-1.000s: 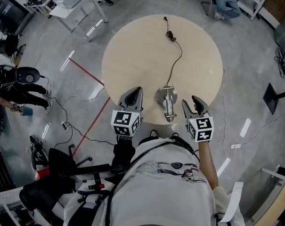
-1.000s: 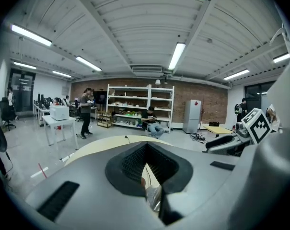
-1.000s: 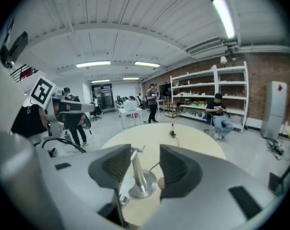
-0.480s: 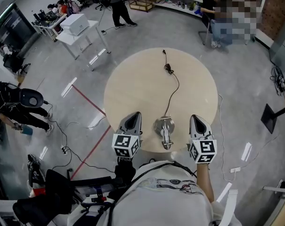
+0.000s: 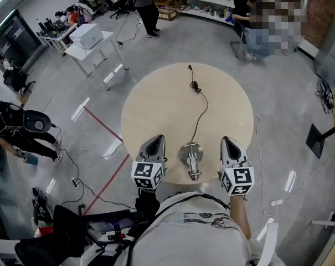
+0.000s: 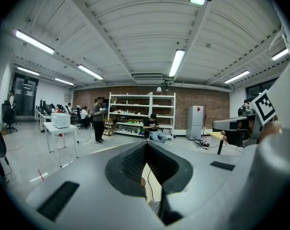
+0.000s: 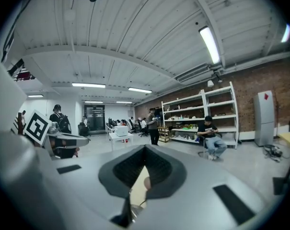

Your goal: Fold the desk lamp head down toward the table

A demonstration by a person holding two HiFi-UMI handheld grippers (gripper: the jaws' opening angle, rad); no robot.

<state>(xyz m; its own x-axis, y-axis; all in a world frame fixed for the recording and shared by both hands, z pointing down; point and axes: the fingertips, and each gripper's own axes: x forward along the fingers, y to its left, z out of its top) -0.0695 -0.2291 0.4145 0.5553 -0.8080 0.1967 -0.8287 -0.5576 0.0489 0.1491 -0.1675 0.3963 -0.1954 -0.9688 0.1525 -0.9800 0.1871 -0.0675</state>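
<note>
Round beige worktop [image 5: 156, 110] carries the silver desk lamp [image 5: 191, 158] at its near edge, between the left gripper [image 5: 155, 140] and the right gripper [image 5: 227, 141]. Both grippers are closed and empty.

Right gripper [image 5: 229, 144] jaws now together (empty)

Lamp [image 5: 191, 155] sits on round table [image 5: 156, 110] at near edge, btwn left gripper [image 5: 154, 144] & right gripper [image 5: 229, 146]. Cord [image 5: 195, 86] lies across tabletop to far edge. Small table [image 5: 92, 49] stands beyond, far left.
</note>
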